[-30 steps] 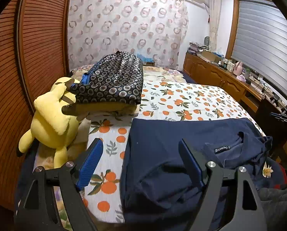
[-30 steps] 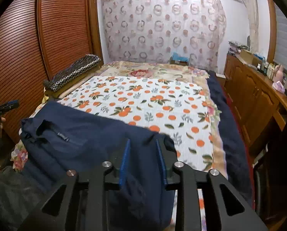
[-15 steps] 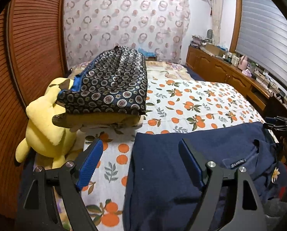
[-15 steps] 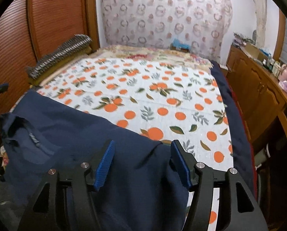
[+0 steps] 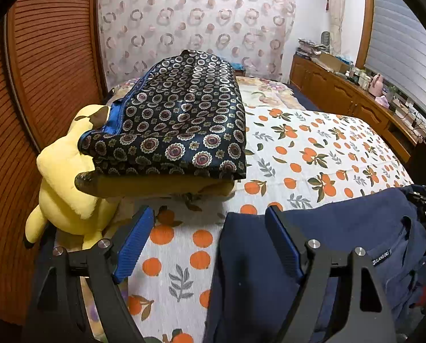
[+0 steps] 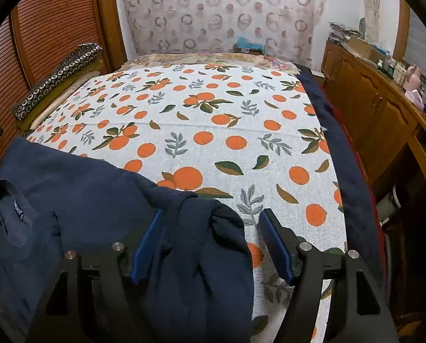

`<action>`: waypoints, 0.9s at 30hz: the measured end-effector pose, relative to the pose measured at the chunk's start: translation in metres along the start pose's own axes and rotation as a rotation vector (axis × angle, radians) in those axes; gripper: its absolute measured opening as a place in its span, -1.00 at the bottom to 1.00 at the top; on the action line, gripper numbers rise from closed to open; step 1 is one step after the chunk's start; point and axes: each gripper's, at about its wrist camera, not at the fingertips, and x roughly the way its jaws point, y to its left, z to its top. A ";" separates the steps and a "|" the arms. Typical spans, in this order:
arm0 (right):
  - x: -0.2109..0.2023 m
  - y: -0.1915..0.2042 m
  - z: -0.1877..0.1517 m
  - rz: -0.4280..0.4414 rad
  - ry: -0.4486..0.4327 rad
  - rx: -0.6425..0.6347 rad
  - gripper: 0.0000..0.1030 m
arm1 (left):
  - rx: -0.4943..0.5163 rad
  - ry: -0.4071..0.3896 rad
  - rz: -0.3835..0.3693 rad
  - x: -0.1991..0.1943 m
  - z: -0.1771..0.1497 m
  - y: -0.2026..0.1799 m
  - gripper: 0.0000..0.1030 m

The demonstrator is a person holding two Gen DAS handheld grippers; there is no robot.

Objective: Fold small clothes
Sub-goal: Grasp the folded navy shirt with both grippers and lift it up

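A navy blue T-shirt [image 5: 341,228] lies spread across the near edge of the bed, its collar and label facing up. My left gripper [image 5: 210,228] hovers open over the shirt's left edge, one finger above the bedspread and the other above navy cloth, with nothing gripped. In the right wrist view the same shirt [image 6: 84,183] fills the lower left. My right gripper [image 6: 213,228] has its jaws opening. A bunched sleeve [image 6: 207,228] lies loose between the pads, which do not press on it.
The bed carries a white bedspread [image 6: 213,114] printed with oranges. A yellow plush toy [image 5: 67,177] and a folded dark patterned cloth [image 5: 178,120] on a yellow cushion sit at the left. Slatted wooden doors [image 5: 41,85] stand left, a wooden cabinet [image 6: 378,108] right.
The right gripper's jaws spread wide and let go of the navy fabric they pinched. Both grippers sank toward the bed, the left shifting toward the shirt's left edge.
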 end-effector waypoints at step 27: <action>-0.016 0.018 -0.010 0.137 -0.021 -0.053 -0.70 | 0.025 0.101 -0.237 0.012 -0.024 -0.015 -0.87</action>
